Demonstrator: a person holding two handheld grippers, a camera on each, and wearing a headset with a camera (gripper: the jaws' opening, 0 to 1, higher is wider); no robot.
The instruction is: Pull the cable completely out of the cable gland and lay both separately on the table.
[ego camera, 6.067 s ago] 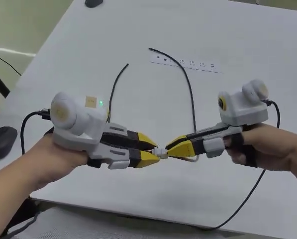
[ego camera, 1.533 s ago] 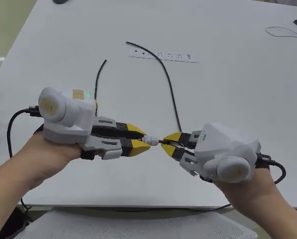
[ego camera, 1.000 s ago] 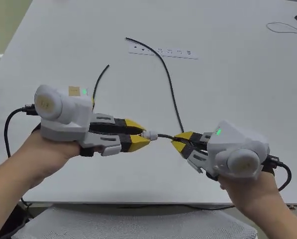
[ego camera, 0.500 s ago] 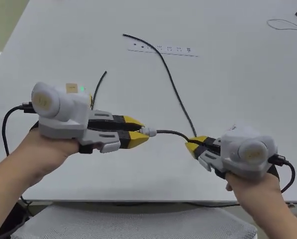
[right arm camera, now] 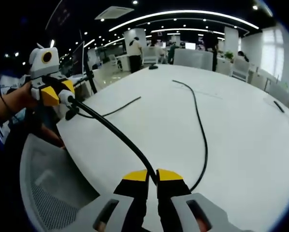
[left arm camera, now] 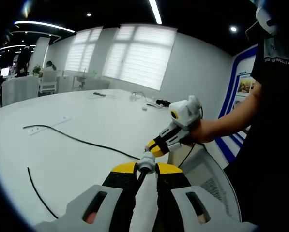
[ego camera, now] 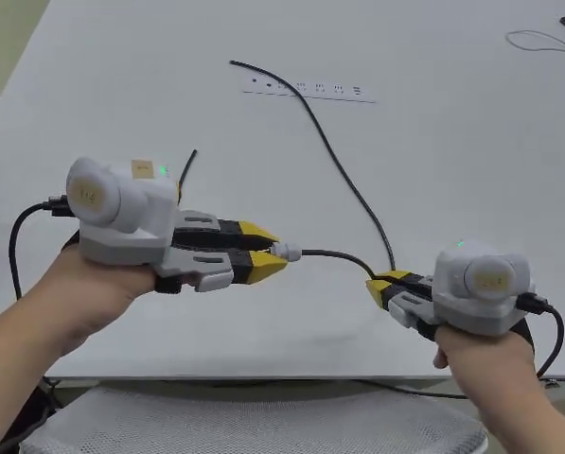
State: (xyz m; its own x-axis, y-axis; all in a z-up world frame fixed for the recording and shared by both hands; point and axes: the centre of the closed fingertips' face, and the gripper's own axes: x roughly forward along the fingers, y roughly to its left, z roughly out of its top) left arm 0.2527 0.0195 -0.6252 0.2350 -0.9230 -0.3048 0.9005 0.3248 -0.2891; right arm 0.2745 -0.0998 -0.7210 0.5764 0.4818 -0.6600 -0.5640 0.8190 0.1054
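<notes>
A small white cable gland sits pinched in the yellow tips of my left gripper, held above the table's near edge. A black cable leaves the gland and arcs right into my right gripper, which is shut on it. Past that grip the cable runs on across the table toward the far side. In the left gripper view the gland pokes up between the shut jaws of the left gripper. From the right gripper, in its own view, the cable stretches to the gland.
A second, short black cable lies on the white table behind the left gripper. A white power strip lies at the far side, and a thin white wire at the far right. A mesh chair stands below the near edge.
The right gripper has drawn away to the right and toward the near edge with the cable. The stretch of cable between gland and right gripper has lengthened. The left gripper has stayed nearly still.
</notes>
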